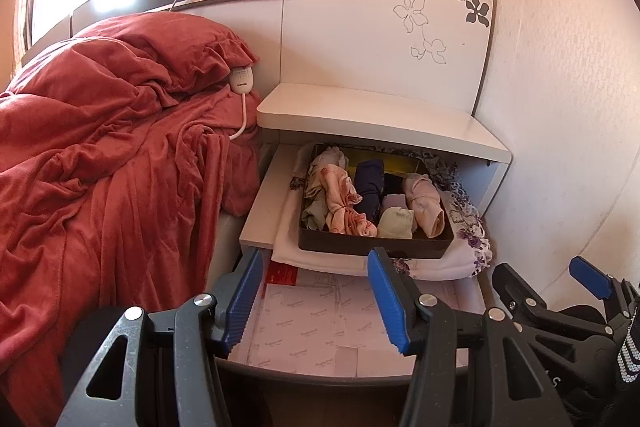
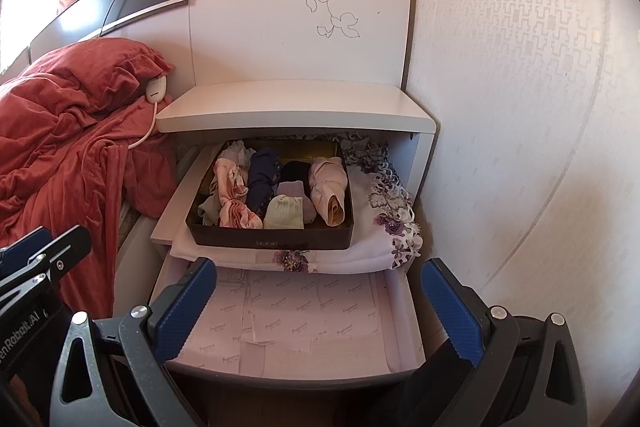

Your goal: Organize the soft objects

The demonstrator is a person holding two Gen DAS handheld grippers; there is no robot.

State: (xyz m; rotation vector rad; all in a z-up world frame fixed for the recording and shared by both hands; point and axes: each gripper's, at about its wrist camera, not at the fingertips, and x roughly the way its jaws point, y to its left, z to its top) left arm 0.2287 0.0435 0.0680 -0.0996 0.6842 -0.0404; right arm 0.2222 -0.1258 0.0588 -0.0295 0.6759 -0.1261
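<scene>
A dark box point(image 1: 372, 247) point(image 2: 272, 242) holds several rolled soft items: pink, navy, pale green, lilac and peach. It sits on a white cloth with purple flowers point(image 1: 468, 251) point(image 2: 384, 239) in the open upper drawer of a white bedside table. My left gripper point(image 1: 316, 301) is open and empty, in front of the box and above the lower drawer. My right gripper point(image 2: 320, 307) is open and empty, also above the lower drawer; it shows at the right edge of the left wrist view point(image 1: 560, 287).
The open lower drawer point(image 2: 296, 331) point(image 1: 312, 331) holds pink printed packets. The bedside top point(image 2: 296, 107) is white, with a flowered panel behind. A bed with a red blanket point(image 1: 100, 167) point(image 2: 60, 147) and a corded white controller point(image 1: 241, 79) lies left. A wall is at the right.
</scene>
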